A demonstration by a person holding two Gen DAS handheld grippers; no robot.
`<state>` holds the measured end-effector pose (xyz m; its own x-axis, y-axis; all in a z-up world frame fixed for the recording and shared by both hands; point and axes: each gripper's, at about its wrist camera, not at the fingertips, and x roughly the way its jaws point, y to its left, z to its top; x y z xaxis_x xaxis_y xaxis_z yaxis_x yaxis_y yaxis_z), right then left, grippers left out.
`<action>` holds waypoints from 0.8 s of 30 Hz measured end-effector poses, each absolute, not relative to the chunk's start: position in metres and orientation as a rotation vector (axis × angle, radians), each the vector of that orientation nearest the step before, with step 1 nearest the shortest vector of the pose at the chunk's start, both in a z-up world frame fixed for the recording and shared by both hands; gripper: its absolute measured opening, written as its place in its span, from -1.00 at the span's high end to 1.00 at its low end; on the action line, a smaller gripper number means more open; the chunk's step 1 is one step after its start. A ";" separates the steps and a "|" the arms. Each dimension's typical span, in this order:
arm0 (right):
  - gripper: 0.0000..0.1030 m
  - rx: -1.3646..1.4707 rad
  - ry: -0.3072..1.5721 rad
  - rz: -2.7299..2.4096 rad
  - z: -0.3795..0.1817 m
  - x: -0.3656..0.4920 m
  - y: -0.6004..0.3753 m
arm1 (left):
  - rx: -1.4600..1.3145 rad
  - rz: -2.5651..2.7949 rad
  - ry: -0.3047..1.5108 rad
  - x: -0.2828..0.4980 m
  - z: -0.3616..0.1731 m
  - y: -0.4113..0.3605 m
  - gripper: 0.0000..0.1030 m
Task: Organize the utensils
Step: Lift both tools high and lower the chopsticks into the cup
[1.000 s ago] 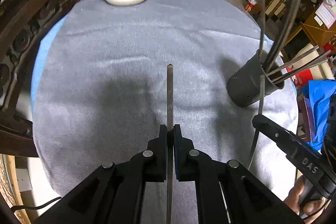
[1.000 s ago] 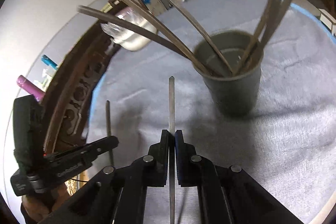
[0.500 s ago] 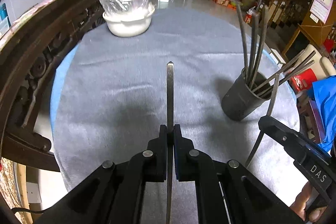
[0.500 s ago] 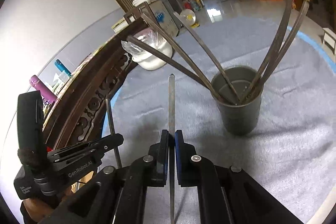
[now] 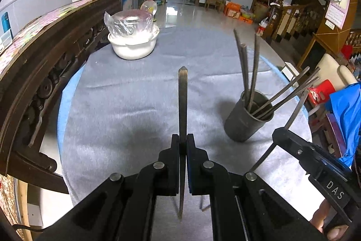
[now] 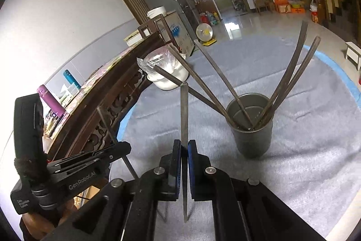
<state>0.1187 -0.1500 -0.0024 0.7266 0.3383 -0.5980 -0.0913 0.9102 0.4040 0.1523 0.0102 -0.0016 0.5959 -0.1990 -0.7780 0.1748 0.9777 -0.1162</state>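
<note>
My left gripper (image 5: 183,142) is shut on a flat metal utensil (image 5: 182,101) whose handle sticks up ahead of the jaws, above the grey cloth. To its right a dark grey holder cup (image 5: 246,123) stands upright with several metal utensils leaning in it. My right gripper (image 6: 184,146) is likewise shut on a thin metal utensil (image 6: 184,110), left of the cup (image 6: 252,134) and nearer than it. Each gripper shows in the other's view: the right gripper (image 5: 277,133) with its utensil (image 5: 297,105), the left gripper (image 6: 127,147) with its utensil (image 6: 108,123).
A white bowl (image 5: 133,44) covered in clear plastic sits at the far side of the round table (image 5: 112,105) under a grey cloth. A dark carved wooden rail (image 5: 33,78) curves along the table's left edge. A hand (image 5: 334,225) holds the right gripper's grip.
Both grippers have risen with their utensils still clamped, and both views have tilted up, so the cup and table look smaller and farther below. The jaws stayed shut.
</note>
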 end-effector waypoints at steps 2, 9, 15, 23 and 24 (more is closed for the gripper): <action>0.87 0.361 0.717 0.239 -0.001 0.117 -0.151 | -0.029 -0.223 0.902 0.150 0.001 0.009 0.89; 0.87 0.358 0.695 0.219 0.004 0.113 -0.158 | -0.037 -0.243 0.874 0.144 0.011 0.009 0.89; 0.87 0.351 0.665 0.203 0.014 0.108 -0.164 | -0.031 -0.251 0.844 0.140 0.024 0.006 0.89; 0.87 0.341 0.633 0.184 0.027 0.103 -0.175 | -0.009 -0.259 0.810 0.136 0.041 -0.002 0.89; 0.87 0.339 0.627 0.181 0.030 0.102 -0.177 | -0.003 -0.258 0.807 0.136 0.042 -0.004 0.89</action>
